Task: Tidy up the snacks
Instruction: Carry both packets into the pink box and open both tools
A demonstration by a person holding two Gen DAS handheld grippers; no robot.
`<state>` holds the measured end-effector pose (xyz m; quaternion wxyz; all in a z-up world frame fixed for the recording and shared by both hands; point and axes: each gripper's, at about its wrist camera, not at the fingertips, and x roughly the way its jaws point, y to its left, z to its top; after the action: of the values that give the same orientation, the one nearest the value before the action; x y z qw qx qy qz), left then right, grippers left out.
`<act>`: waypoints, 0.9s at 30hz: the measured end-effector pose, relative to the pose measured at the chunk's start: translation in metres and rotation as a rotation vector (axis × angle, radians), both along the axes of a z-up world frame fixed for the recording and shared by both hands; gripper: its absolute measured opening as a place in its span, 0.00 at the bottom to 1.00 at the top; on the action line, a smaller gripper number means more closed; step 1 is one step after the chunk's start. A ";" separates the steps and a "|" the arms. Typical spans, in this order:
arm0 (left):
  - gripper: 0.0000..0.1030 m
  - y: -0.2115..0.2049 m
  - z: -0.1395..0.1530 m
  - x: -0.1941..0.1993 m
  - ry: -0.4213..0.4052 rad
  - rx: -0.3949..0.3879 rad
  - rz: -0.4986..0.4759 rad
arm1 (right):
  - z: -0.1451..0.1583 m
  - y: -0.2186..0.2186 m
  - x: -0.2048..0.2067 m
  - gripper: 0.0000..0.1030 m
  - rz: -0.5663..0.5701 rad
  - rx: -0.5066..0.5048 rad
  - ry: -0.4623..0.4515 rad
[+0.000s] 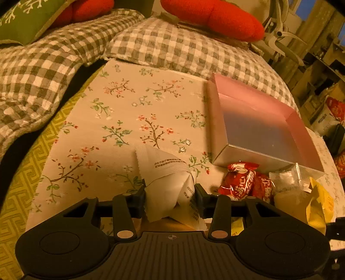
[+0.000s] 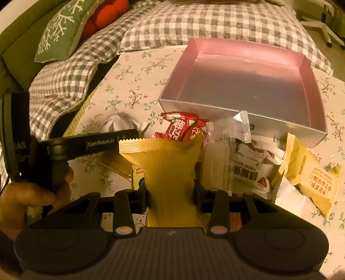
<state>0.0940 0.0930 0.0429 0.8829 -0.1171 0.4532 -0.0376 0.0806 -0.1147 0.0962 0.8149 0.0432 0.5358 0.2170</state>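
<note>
My left gripper (image 1: 170,195) is shut on a white snack packet (image 1: 170,183) and holds it above the floral cloth. My right gripper (image 2: 171,193) is shut on a yellow snack packet (image 2: 168,165), just in front of the snack pile. A pink open box (image 1: 258,122) stands on the cloth; it also shows in the right wrist view (image 2: 248,81), with nothing inside. Red packets (image 2: 183,127), a clear packet (image 2: 222,148), a white pecan packet (image 2: 252,168) and a yellow waffle packet (image 2: 312,178) lie in front of the box. The left gripper's body (image 2: 71,146) shows at the left.
A floral cloth (image 1: 129,112) covers the table. Grey checked cushions (image 1: 172,45), a green pillow (image 2: 62,28) and red cushions (image 1: 215,17) lie behind it. A white chair base (image 2: 321,23) stands at the far right.
</note>
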 end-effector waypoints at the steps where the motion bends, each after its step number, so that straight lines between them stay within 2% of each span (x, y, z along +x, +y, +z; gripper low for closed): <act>1: 0.39 0.001 0.002 -0.002 -0.004 -0.002 0.001 | 0.001 0.000 0.000 0.36 0.000 0.003 -0.002; 8: 0.39 0.002 0.029 -0.014 -0.066 0.005 -0.018 | 0.013 -0.002 -0.004 0.36 0.012 0.037 -0.049; 15: 0.39 -0.001 0.063 -0.018 -0.190 0.031 -0.098 | 0.030 -0.013 -0.002 0.36 -0.021 0.048 -0.131; 20: 0.39 -0.020 0.083 -0.002 -0.254 0.041 -0.156 | 0.052 -0.021 0.013 0.36 -0.044 0.056 -0.211; 27: 0.39 -0.058 0.091 0.037 -0.305 0.068 -0.235 | 0.064 -0.059 0.059 0.36 -0.153 0.057 -0.231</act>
<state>0.1312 0.0354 0.1338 0.9343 -0.0263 0.3258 -0.1422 0.1397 -0.1732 0.1599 0.8838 0.0818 0.4270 0.1730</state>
